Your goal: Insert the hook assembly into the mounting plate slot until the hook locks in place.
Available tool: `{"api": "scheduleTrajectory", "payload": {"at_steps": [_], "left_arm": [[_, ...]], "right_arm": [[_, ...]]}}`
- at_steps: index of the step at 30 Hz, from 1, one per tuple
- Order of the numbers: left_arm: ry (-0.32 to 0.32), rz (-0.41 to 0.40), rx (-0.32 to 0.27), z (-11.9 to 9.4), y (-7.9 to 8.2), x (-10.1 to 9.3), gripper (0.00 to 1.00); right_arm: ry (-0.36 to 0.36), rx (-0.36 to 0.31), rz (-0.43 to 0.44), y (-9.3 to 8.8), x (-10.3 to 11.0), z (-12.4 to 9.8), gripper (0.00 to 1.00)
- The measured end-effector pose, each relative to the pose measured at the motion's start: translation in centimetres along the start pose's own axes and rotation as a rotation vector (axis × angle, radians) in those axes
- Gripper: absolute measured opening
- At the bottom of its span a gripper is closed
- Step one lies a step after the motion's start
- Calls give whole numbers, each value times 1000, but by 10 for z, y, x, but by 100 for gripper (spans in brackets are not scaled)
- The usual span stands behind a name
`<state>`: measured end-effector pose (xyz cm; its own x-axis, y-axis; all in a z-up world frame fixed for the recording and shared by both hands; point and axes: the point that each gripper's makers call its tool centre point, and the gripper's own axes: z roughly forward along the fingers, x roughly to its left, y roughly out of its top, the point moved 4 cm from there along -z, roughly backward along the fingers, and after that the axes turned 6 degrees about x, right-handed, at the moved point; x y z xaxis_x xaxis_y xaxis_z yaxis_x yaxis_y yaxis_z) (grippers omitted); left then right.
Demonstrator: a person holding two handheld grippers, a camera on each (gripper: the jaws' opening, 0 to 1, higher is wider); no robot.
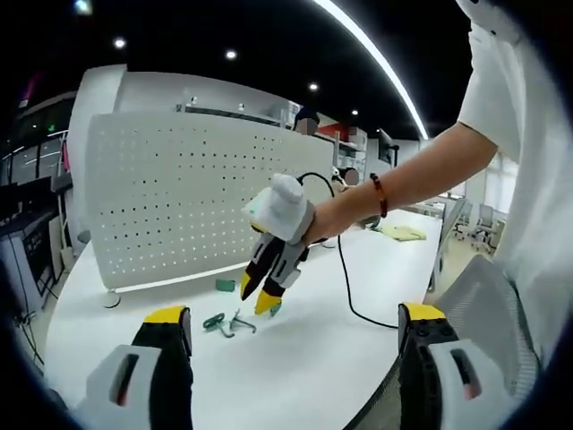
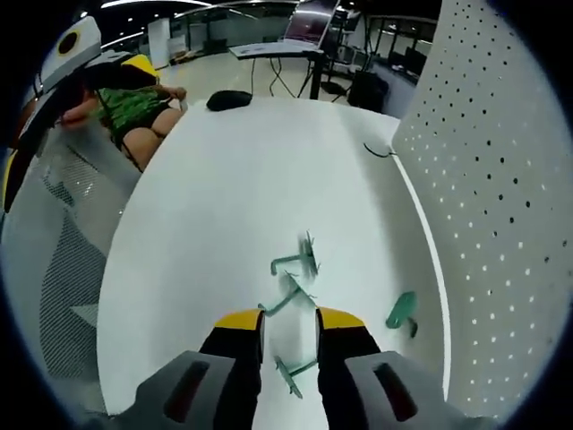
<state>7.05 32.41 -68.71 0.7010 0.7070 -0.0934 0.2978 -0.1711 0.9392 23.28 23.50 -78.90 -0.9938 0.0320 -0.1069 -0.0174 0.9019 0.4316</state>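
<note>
The right gripper (image 2: pixel 288 324) points its yellow-tipped jaws down at the white table (image 2: pixel 224 179); the jaws stand narrowly apart with nothing between them, hanging over a cluster of green hooks (image 2: pixel 291 287); one hook (image 2: pixel 298 258) lies just ahead of the tips, another hook piece (image 2: pixel 295 372) shows in the gap lower down between the jaws, though whether a jaw touches it I cannot tell; a separate green piece (image 2: pixel 402 310) lies off to the right of the jaws, near the foot of the white pegboard (image 2: pixel 501 179), which rises along the right side; a black cable (image 2: pixel 380 151) lies far ahead by the board.

In the left gripper view, the left gripper (image 1: pixel 291 318) holds its jaws wide apart and empty, low over the table (image 1: pixel 295 376); between and beyond them the right gripper (image 1: pixel 255 298) hangs tips-down in a person's hand (image 1: pixel 336 215), just above the hooks (image 1: pixel 226 322); the small green piece (image 1: pixel 225 285) sits beyond, close to the pegboard (image 1: pixel 179 188) standing upright behind; a black cable (image 1: pixel 349 287) trails across the table right of centre.
</note>
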Motion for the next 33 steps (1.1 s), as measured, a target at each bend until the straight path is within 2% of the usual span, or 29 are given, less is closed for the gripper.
{"api": "scheduleTrajectory", "payload": {"at_steps": [33], "left_arm": [[12, -13, 9, -1, -5, 7, 95]], "right_arm": [[-4, 79, -170, 8, -13, 21, 8]]}}
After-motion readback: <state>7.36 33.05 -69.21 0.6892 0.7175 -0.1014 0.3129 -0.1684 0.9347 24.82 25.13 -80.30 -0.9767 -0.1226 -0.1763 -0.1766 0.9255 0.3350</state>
